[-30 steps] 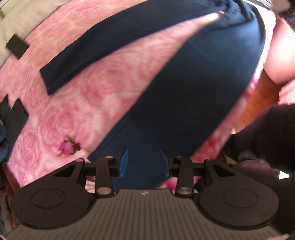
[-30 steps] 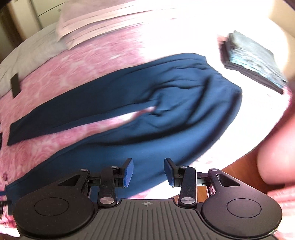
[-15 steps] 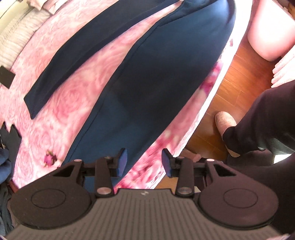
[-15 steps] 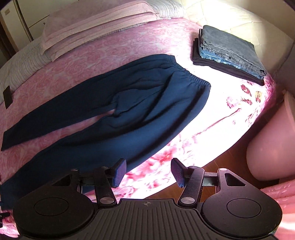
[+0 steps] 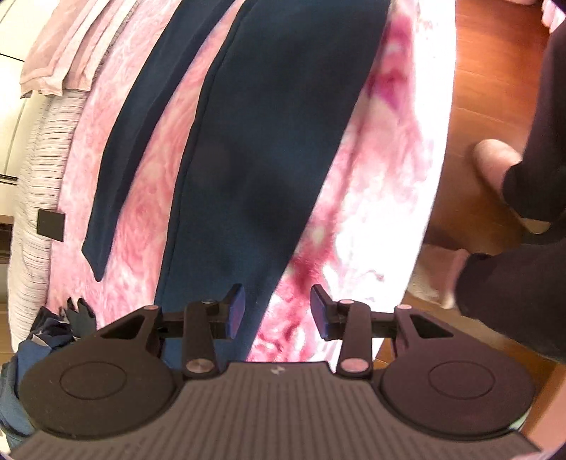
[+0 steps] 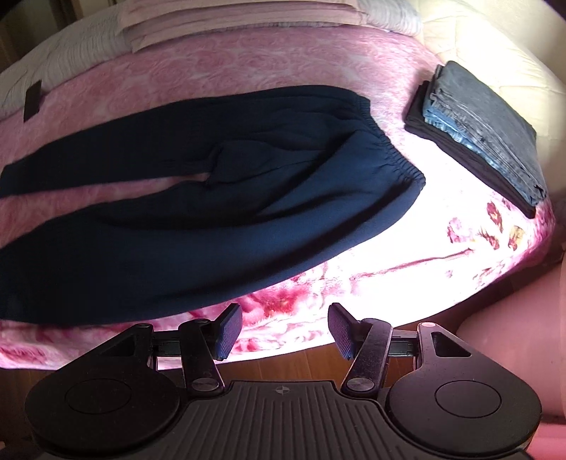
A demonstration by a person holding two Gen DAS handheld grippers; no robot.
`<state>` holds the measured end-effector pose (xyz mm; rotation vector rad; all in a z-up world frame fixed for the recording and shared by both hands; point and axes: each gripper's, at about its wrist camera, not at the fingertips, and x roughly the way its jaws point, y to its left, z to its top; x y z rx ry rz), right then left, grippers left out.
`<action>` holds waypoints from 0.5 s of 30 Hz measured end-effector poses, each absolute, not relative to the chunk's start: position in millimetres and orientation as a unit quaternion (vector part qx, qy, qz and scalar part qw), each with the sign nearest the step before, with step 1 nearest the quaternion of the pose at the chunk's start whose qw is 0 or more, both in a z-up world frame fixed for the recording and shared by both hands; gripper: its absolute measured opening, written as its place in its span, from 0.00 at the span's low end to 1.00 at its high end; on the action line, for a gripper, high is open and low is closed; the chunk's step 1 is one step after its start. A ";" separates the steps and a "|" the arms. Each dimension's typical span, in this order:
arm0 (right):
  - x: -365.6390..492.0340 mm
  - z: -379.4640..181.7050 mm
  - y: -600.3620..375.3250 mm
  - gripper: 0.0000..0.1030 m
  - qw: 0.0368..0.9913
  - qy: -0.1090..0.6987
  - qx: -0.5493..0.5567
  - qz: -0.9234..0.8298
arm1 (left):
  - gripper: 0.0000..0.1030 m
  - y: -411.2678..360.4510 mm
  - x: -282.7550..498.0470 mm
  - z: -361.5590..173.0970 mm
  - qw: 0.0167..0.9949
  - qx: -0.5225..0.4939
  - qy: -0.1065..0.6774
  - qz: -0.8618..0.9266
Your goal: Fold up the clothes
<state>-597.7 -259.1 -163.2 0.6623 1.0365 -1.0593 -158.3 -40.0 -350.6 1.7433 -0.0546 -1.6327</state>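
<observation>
Dark navy sweatpants (image 6: 219, 191) lie spread flat on the pink rose-patterned bedspread (image 6: 269, 60), legs apart, elastic waistband toward the right. In the left wrist view the near leg (image 5: 269, 141) runs up the frame and the far leg (image 5: 141, 116) lies to its left. My left gripper (image 5: 277, 315) is open and empty, above the near leg's lower part by the bed's edge. My right gripper (image 6: 284, 331) is open and empty, hovering over the bed's front edge below the pants' hip.
A stack of folded jeans and dark clothes (image 6: 484, 138) sits on the bed's right side. Folded pink bedding (image 6: 230, 14) lies at the back. A crumpled blue pile (image 5: 32, 350) lies at lower left. Wooden floor (image 5: 495, 70) and the person's dark-clad legs (image 5: 523, 293) are at right.
Both grippers have pulled back from the sweatpants toward the bed's front edge. The right gripper's jaws have opened wider. The pants lie as before.
</observation>
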 end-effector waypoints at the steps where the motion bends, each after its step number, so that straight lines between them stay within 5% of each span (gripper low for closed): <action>1: -596.9 -166.8 -260.1 0.56 0.689 0.469 0.293 -0.469 | 0.34 -42.4 -158.0 -355.1 0.369 0.679 -0.024 -0.634; 6: -585.9 -185.7 -263.2 0.56 0.699 0.485 0.281 -0.444 | 0.36 -44.3 -157.8 -367.4 0.360 0.682 -0.069 -0.633; 12: -579.9 -205.4 -271.5 0.56 0.712 0.493 0.261 -0.426 | 0.05 -48.2 -138.2 -365.1 0.364 0.699 -0.074 -0.612; 15: -588.6 -214.4 -280.1 0.56 0.714 0.497 0.248 -0.427 | 0.03 -55.4 -134.2 -361.5 0.363 0.704 -0.064 -0.607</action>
